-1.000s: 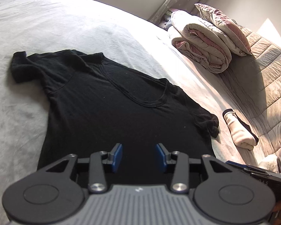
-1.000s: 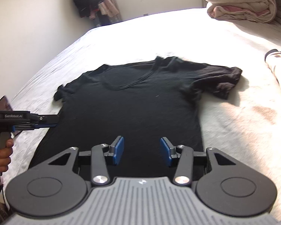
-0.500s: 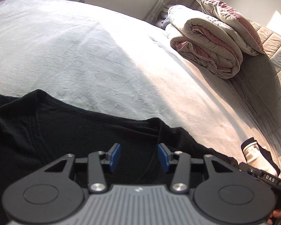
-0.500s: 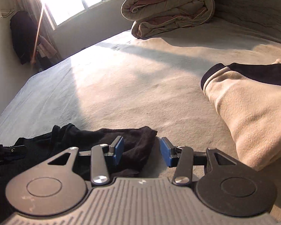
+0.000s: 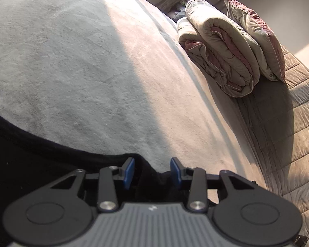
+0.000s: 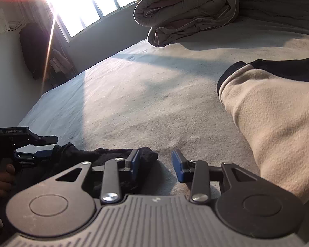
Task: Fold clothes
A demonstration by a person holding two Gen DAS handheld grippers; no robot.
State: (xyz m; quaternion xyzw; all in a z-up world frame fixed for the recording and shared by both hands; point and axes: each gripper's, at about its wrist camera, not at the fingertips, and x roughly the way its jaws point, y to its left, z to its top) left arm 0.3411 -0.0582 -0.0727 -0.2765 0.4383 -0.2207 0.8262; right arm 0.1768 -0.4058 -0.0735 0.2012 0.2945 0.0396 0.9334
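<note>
The black shirt (image 5: 41, 175) lies on the bed (image 5: 82, 72), at the near edge of both views, and from what shows here it has no fold in it yet. You are at the very start: taking hold of its top edge. Every fold is still left to do, and the cream garment (image 6: 278, 123) off to the right has yet to be dealt with as well.

Your left gripper (image 5: 152, 171) is low over the shirt's top edge, angled down at the bed. A hump of black cloth sits between its blue pads (image 5: 130, 173). The jaws are closing, but the pads do not press on the cloth yet, so you hold nothing.

Your right gripper (image 6: 156, 164) is down at the sleeve end (image 6: 148, 154), also angled downward. The sleeve tip touches or sits just beside the left pad, while bare bed fills most of the gap. These jaws are closing too and grip nothing so far.

In the right view your left hand (image 6: 1, 175) wraps the other gripper's handle, close by at the left.

Beyond, a rolled duvet (image 5: 216, 47) and a pillow (image 5: 257, 35) sit well apart from the shirt.
</note>
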